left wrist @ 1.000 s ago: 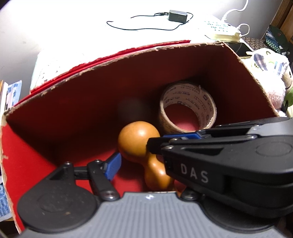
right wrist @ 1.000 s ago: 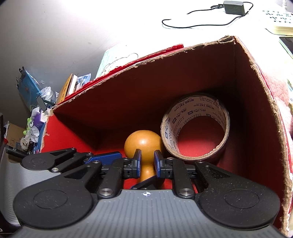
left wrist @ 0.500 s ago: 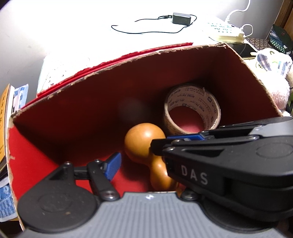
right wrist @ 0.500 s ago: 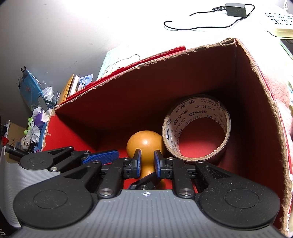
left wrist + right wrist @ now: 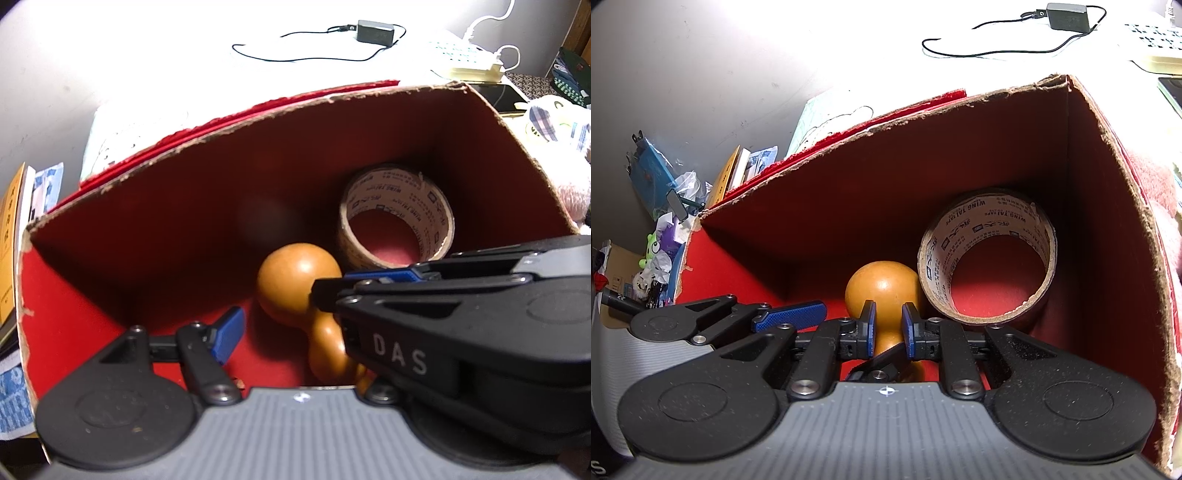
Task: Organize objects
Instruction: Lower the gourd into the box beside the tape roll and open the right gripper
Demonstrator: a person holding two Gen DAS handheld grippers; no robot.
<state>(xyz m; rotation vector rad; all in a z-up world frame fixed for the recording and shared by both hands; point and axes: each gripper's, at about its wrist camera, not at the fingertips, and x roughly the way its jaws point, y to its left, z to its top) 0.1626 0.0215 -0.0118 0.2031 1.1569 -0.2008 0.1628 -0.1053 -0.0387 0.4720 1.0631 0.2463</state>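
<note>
An orange-brown wooden gourd [image 5: 882, 284] lies on the floor of a red cardboard box [image 5: 1089, 206], beside a roll of brown packing tape [image 5: 988, 258] that stands on edge in the far right corner. My right gripper [image 5: 888, 326] is shut on the gourd's narrow neck, one blue pad on each side. In the left wrist view the right gripper's black body [image 5: 443, 332] crosses in front and hides my left gripper's right finger. My left gripper [image 5: 295, 332] is open inside the box, and its left blue fingertip [image 5: 229, 332] stays clear of the gourd [image 5: 295, 280].
Behind the box, a black charger [image 5: 375, 31] with its cable and a white power strip [image 5: 469, 62] lie on the white table. A pale plush toy [image 5: 557, 155] sits to the box's right. Books [image 5: 738, 173] and bags of clutter [image 5: 661, 236] are on the left.
</note>
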